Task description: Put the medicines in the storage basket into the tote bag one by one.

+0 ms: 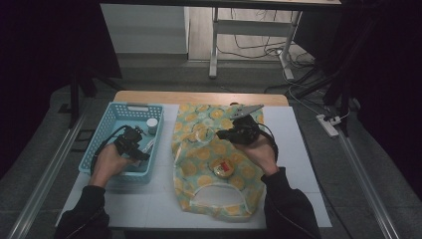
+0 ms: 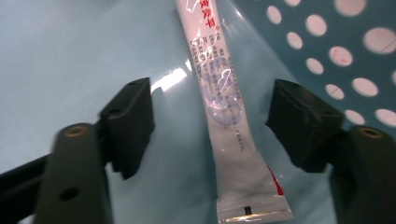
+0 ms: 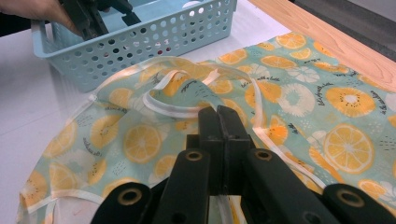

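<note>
Step in hand: a person is working with two tools at once — the left hand-held gripper is reaching into the blue basket at the left of the high view, while the right hand-held gripper is pinching the fruit-print bag at the centre.

Left hand-held gripper: its jaws are standing wide apart on either side of a white sachet, not yet touching it.

Right hand-held gripper: its jaws are pressed together on the cream-edged trim of the bag, which is lifting slightly into a fold just above the jaws in the right gripper view.

Where the sachet is: it is lying on the basket floor, running from the top centre to the bottom of the left gripper view.

Next move, as I judge it: closing the jaws on the sachet, then carrying it toward the bag — which probably needs its mouth held open.

Containers: the basket is also holding a small white-capped jar at its far corner; a round yellow tub is sitting on the bag, on the white counter.
</note>
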Motion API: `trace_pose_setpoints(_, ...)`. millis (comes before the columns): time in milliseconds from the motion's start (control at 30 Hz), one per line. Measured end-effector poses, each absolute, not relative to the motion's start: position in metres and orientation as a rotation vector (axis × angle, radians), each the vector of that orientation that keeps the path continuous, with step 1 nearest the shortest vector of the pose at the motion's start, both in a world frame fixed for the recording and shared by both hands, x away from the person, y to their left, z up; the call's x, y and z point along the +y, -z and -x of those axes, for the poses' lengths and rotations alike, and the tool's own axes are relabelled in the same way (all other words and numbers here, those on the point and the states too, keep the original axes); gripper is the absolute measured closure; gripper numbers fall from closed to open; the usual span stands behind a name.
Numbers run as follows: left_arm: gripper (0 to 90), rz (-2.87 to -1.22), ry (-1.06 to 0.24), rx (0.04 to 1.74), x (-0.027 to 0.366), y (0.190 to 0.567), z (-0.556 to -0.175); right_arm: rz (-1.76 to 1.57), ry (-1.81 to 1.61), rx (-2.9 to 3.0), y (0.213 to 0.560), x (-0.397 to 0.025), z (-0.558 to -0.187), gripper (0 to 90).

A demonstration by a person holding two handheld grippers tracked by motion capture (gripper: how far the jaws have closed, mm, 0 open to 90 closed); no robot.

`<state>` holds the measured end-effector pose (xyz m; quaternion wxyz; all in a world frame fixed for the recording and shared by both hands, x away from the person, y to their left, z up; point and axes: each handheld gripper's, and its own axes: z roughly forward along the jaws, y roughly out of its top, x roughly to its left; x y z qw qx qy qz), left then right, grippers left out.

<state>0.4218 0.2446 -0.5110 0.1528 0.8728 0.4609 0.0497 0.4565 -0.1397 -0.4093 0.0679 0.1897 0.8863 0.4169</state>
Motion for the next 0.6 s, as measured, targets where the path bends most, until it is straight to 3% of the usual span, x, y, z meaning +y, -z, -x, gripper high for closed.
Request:
trace_pose_setpoints(200,52.3,-2.464,-0.080,1.355,0.2491,0.5121,-0.4244,-0.565,-1.260,2.674,0.4096,-0.1401,-0.4569,90.0)
trace_pose_setpoints(367,69.7,-2.435,-0.047,1.373,0.2527,0.5117,-0.4259,-0.566,-1.259,2.675,0.4101,-0.1403,-0.4574,90.0)
trace_pose_setpoints(600,71.7,-2.420,-0.030,1.397,0.2540,0.5109,-0.4270,-0.570,-1.262,2.668,0.4098,-0.1409,-0.4575,90.0)
